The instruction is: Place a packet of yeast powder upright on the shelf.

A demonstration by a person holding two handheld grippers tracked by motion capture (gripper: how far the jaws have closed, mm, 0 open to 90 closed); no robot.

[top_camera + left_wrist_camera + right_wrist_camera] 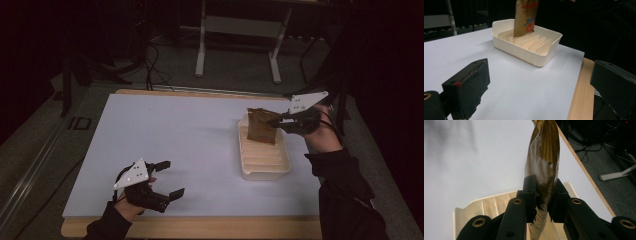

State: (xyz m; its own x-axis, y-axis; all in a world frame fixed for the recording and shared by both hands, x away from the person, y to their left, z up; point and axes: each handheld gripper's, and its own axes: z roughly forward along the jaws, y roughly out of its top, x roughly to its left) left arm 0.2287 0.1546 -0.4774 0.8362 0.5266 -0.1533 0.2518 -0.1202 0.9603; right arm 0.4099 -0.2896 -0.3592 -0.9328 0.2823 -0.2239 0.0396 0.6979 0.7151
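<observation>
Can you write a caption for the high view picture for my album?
Right tool holds a brown packet upright in the rack.

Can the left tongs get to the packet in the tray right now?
Probably yes: the left tongs are open, bare table lies between them and the tray, though the right tongs already grip the packet.

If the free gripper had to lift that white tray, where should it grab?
Judging by its shape, the near short wall of the tray, from above, one jaw inside and one outside. It is a thin upright lip, away from the packet standing at the far end.
</observation>
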